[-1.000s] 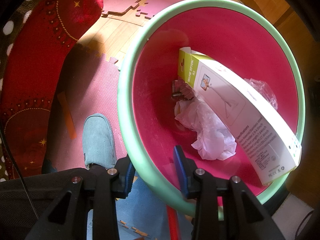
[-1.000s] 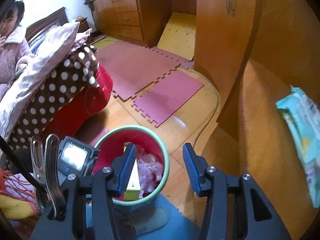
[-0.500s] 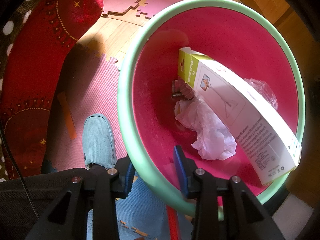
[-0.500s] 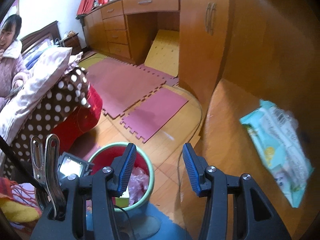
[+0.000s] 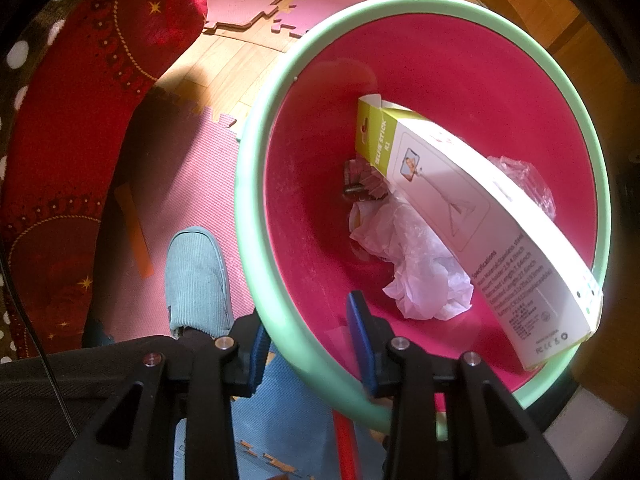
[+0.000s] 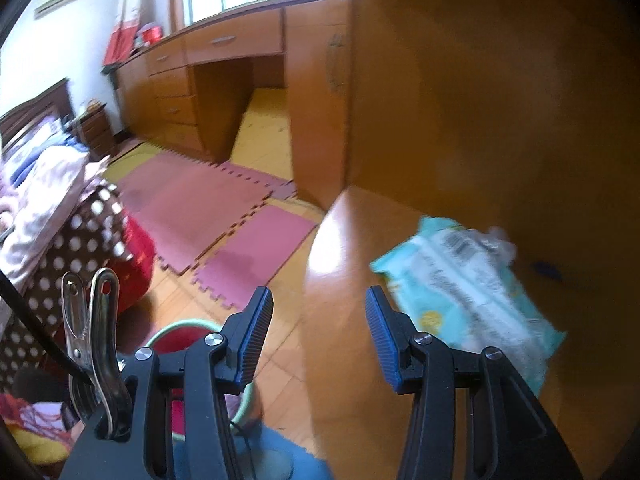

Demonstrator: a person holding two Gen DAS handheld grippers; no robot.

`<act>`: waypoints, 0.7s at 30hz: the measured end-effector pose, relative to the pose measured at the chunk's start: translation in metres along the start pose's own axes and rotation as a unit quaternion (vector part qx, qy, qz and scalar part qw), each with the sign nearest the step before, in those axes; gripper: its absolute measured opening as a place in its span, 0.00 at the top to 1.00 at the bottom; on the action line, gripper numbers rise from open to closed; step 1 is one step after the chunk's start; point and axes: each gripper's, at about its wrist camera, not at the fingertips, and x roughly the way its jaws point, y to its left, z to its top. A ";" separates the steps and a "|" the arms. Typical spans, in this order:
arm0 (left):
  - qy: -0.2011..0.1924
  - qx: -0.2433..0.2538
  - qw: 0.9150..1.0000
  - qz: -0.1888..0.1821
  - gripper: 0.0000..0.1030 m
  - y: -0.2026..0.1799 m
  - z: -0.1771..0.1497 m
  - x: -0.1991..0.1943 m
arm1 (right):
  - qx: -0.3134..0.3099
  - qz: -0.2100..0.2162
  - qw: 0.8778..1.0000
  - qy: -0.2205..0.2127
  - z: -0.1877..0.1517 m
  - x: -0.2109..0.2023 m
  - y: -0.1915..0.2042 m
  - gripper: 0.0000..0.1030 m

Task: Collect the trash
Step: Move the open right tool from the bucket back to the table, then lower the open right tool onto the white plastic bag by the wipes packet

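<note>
In the left wrist view I look straight down into a pink bin with a mint-green rim (image 5: 248,184). My left gripper (image 5: 308,332) is shut on the near rim, one finger outside and one inside. Inside the bin lie a long white and yellow-green selfie-stick box (image 5: 460,200), crumpled white plastic (image 5: 420,264) and a clear wrapper (image 5: 524,176). My right gripper (image 6: 318,312) is open and holds nothing. It hangs over the edge of a wooden tabletop (image 6: 352,240). A teal wet-wipes pack (image 6: 464,292) lies on that top, to the right of the fingers. The bin (image 6: 176,332) shows low at the left.
A foot in a pale blue slipper (image 5: 196,280) stands left of the bin on pink foam mats (image 5: 188,184). A red cushion (image 5: 80,120) rises further left. A tall wooden cabinet (image 6: 480,80) stands behind the tabletop, with a desk with drawers (image 6: 208,80) beyond the mats.
My right gripper has risen and swung right: the bin dropped to the lower left of its view and the wipes pack came closer to its fingers. The left view is unchanged.
</note>
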 end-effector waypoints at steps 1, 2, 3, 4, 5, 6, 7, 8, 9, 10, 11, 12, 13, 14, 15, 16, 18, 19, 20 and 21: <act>0.000 0.000 1.000 0.000 0.64 0.000 0.000 0.000 | 0.005 -0.006 1.000 -0.003 0.001 -0.001 -0.006 0.52; 0.000 -0.001 1.000 0.000 0.64 0.000 0.000 0.000 | 0.010 -0.012 1.000 -0.005 0.003 -0.003 -0.011 0.52; 0.000 0.000 1.000 0.001 0.64 0.000 0.000 0.000 | 0.015 -0.021 1.000 -0.008 0.004 -0.004 -0.017 0.52; 0.000 0.000 1.000 0.001 0.64 0.000 0.000 -0.001 | 0.021 -0.028 0.999 -0.011 0.005 -0.005 -0.022 0.52; 0.000 0.000 1.000 0.001 0.64 0.000 0.000 -0.001 | 0.026 -0.033 0.999 -0.011 0.006 -0.006 -0.029 0.52; 0.000 0.000 1.000 0.001 0.64 0.000 0.000 -0.001 | 0.032 -0.040 0.999 -0.012 0.007 -0.006 -0.034 0.52; 0.000 0.000 1.000 0.001 0.64 0.000 0.000 0.000 | 0.037 -0.048 0.998 -0.013 0.009 -0.007 -0.040 0.52; 0.000 0.000 1.000 0.001 0.64 0.000 0.000 0.000 | 0.041 -0.053 0.998 -0.013 0.010 -0.007 -0.044 0.52; 0.000 0.000 1.000 0.001 0.64 0.000 0.000 -0.001 | 0.046 -0.061 0.997 -0.013 0.010 -0.007 -0.049 0.52; 0.000 0.000 1.000 0.001 0.64 0.000 0.000 -0.001 | 0.051 -0.069 0.996 -0.014 0.011 -0.007 -0.054 0.52; 0.000 0.000 1.000 0.001 0.64 0.000 0.000 -0.001 | 0.058 -0.075 0.995 -0.014 0.013 -0.007 -0.060 0.52; 0.000 0.000 1.000 0.001 0.64 0.000 0.000 -0.001 | 0.064 -0.078 0.995 -0.013 0.013 -0.006 -0.064 0.52; 0.000 0.000 1.000 0.001 0.63 0.000 0.000 0.000 | 0.074 -0.084 0.994 -0.014 0.014 -0.005 -0.070 0.52; 0.000 0.000 1.000 0.001 0.63 0.000 0.000 -0.001 | 0.083 -0.088 0.993 -0.013 0.015 -0.003 -0.075 0.52; 0.000 0.000 1.000 0.001 0.64 0.000 -0.001 -0.001 | 0.096 -0.092 0.991 -0.012 0.016 -0.001 -0.082 0.52; 0.000 0.000 1.000 0.001 0.63 0.000 0.000 0.000 | 0.111 -0.094 0.989 -0.011 0.016 0.001 -0.089 0.52; 0.000 0.000 1.000 0.001 0.63 0.000 0.000 0.000 | 0.139 -0.094 0.986 -0.011 0.017 0.005 -0.102 0.52; 0.000 0.000 1.000 0.001 0.63 0.000 -0.001 0.000 | 0.153 -0.090 0.984 -0.009 0.017 0.008 -0.109 0.52; 0.000 0.000 1.000 0.001 0.63 0.000 -0.001 0.000 | 0.164 -0.091 0.982 -0.008 0.018 0.011 -0.114 0.52; 0.000 0.000 1.000 0.001 0.63 0.000 -0.001 0.000 | 0.172 -0.095 0.981 -0.007 0.018 0.013 -0.118 0.52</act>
